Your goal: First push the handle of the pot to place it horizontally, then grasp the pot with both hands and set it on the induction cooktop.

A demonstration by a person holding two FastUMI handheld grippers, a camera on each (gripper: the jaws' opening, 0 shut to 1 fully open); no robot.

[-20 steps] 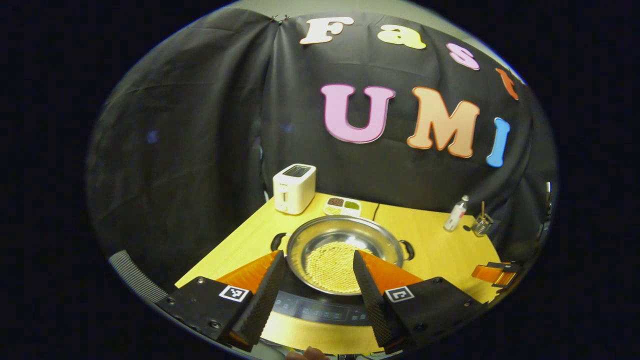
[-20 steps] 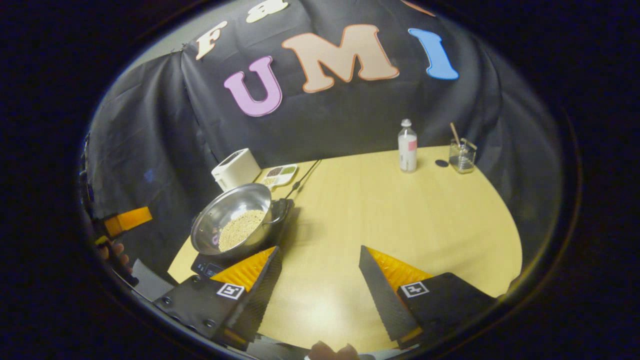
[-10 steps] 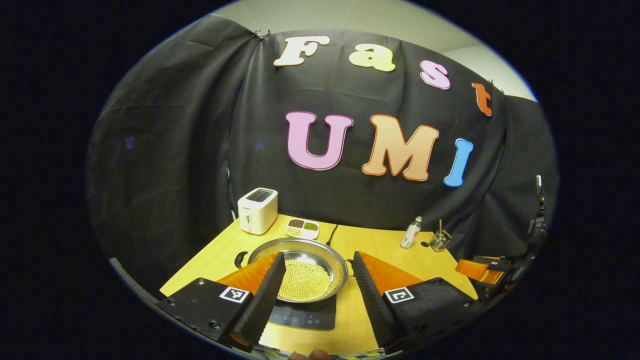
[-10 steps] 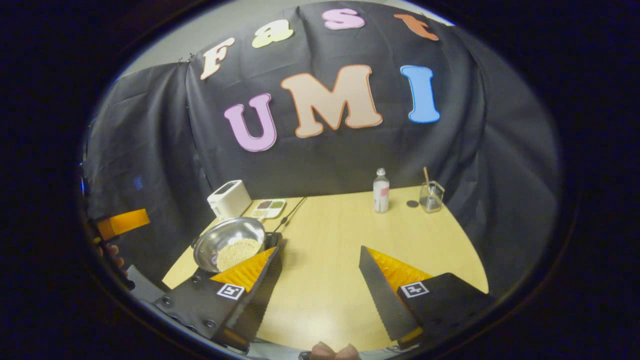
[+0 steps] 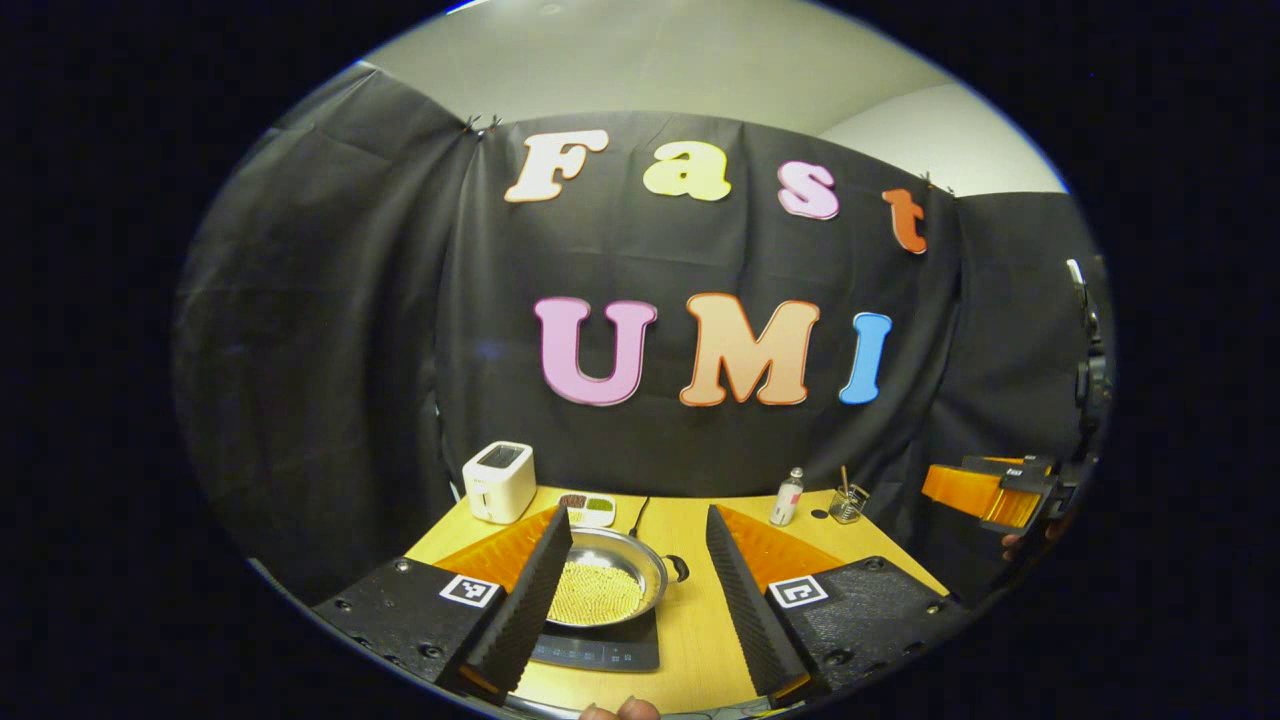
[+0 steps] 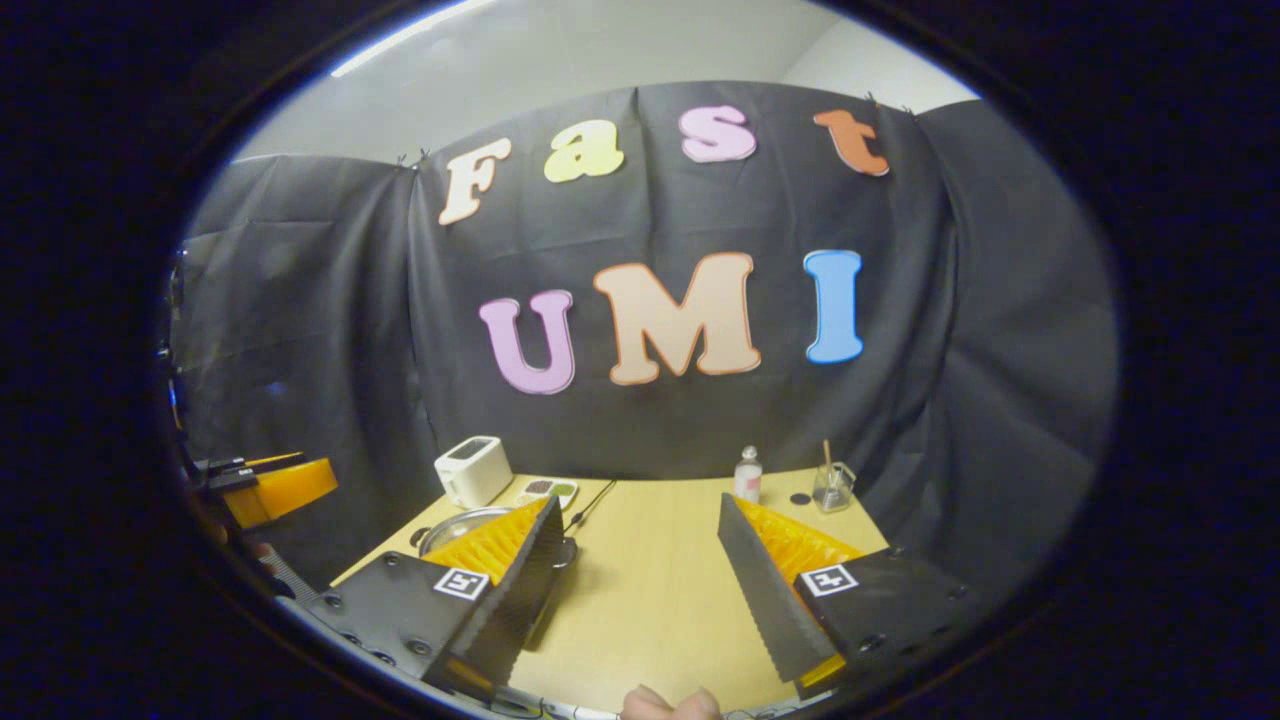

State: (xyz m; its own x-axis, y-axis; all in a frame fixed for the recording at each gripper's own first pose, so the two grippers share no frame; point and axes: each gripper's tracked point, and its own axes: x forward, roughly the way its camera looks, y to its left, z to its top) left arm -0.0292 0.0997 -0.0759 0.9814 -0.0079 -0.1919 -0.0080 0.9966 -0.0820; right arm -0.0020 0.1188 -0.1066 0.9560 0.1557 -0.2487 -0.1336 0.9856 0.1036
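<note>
- My left tongs [image 5: 638,575] hang released above the near edge of the tabletop [image 5: 700,620], gripping nothing.
- My right tongs [image 6: 640,560] are likewise spread wide over bare wood, holding nothing.
- Just beyond the left tongs I see the pot [image 5: 605,585], full of yellow beans, sitting on the induction cooktop [image 5: 600,652], one black handle [image 5: 679,568] pointing right.
- Farther back stand a toaster [image 5: 499,482], a divided dish [image 5: 590,509], a bottle [image 5: 786,497] and a glass [image 5: 846,504].

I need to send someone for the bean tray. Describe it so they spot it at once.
Start at the white toaster in the table's back left corner. Just right of it lies the small white tray, behind the pot. Its compartments hold dark, green and pale beans.
</note>
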